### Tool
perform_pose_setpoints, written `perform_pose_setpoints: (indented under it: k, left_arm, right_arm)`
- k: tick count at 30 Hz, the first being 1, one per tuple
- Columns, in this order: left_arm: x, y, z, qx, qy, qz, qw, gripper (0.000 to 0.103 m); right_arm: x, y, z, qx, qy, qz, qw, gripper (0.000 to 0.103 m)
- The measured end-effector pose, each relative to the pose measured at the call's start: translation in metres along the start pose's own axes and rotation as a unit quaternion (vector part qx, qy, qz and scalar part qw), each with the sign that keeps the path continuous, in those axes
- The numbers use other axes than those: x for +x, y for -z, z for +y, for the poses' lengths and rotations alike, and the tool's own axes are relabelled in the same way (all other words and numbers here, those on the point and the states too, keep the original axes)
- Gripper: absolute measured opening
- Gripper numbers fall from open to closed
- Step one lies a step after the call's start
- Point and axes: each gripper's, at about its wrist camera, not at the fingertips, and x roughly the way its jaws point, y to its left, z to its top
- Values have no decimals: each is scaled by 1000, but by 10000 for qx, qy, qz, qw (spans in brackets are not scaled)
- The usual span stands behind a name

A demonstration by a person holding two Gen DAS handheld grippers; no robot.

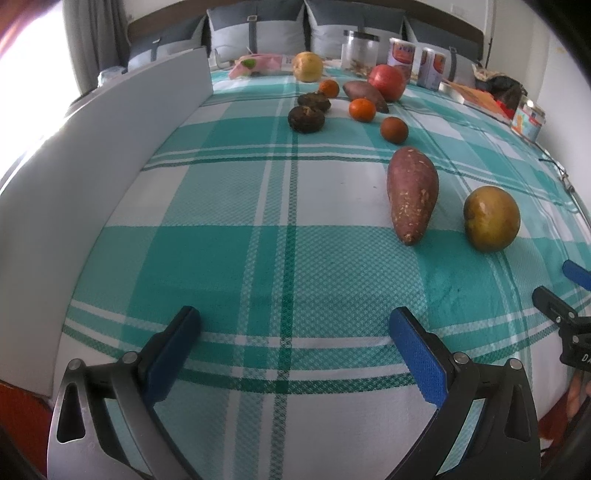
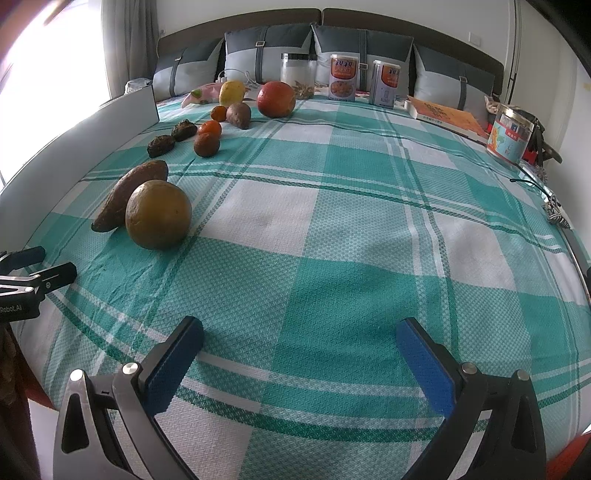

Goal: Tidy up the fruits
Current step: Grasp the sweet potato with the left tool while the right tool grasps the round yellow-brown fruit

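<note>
In the left wrist view, the left gripper (image 1: 293,328) has its blue-padded fingers spread wide and empty above the teal-and-white checked cloth (image 1: 207,258). A long reddish sweet potato (image 1: 412,194) lies ahead, just beside a round yellow-brown fruit (image 1: 491,218).

In the right wrist view, the right gripper (image 2: 299,339) is also spread and empty. The same round fruit (image 2: 158,214) sits far left, in front of the sweet potato (image 2: 129,194).

My bedroom, lit by daylight.
I see a bed (image 2: 332,221) under a teal-and-white checked sheet, grey pillows (image 2: 362,51) against a dark headboard (image 2: 240,18), white walls (image 2: 424,22), and a curtained window (image 2: 51,55) glaring left.
</note>
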Motion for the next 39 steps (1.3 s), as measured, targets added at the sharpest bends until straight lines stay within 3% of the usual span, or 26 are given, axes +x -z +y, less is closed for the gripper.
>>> perform_pose_setpoints:
  k: [5,8,12,15,22,25,30,32,33,36,38,39]
  left_arm:
    - [0,2,-1,-35,-13,32,10000,103]
    - [2,-6,0,29,158,394,9991,102]
    - [-2,-27,13,-450,1212,325,9911,101]
    - [6,-52,7,-394,1607,462,9851,101]
    - [36,-96,-27,112,1388,564,9886,100]
    - [50,-101,-33,209,1202,740,9898,99]
    - [49,-97,-42,442,1176,710,9895,98]
    - [50,-95,-47,572,1118,742,9893,91]
    - [52,-95,-49,615,1122,804,9885,72]
    - [54,-96,-54,770,1033,819,9883,63]
    - [49,-95,-55,803,1155,745,9872,45]
    - [47,-95,-54,782,1207,735,9869,42]
  right_arm:
    - [0,0,0,1,0,-3,10000,103]
    - [0,0,0,1,0,-2,10000,103]
    - [-1,1,0,2,2,-15,10000,103]
    - [-1,1,0,0,0,-24,10000,103]
    - [-1,1,0,-2,-2,-18,10000,103]
    - [0,1,0,-3,-1,-18,10000,103]
    - [0,1,0,-1,-1,-16,10000,103]
    - [0,1,0,0,-1,-16,10000,103]
    - [0,1,0,-1,-2,-17,10000,103]
    - [-1,1,0,-2,1,-19,10000,103]
    - [-1,1,0,-4,0,-22,10000,103]
    - [-1,1,0,-9,-4,-22,10000,103]
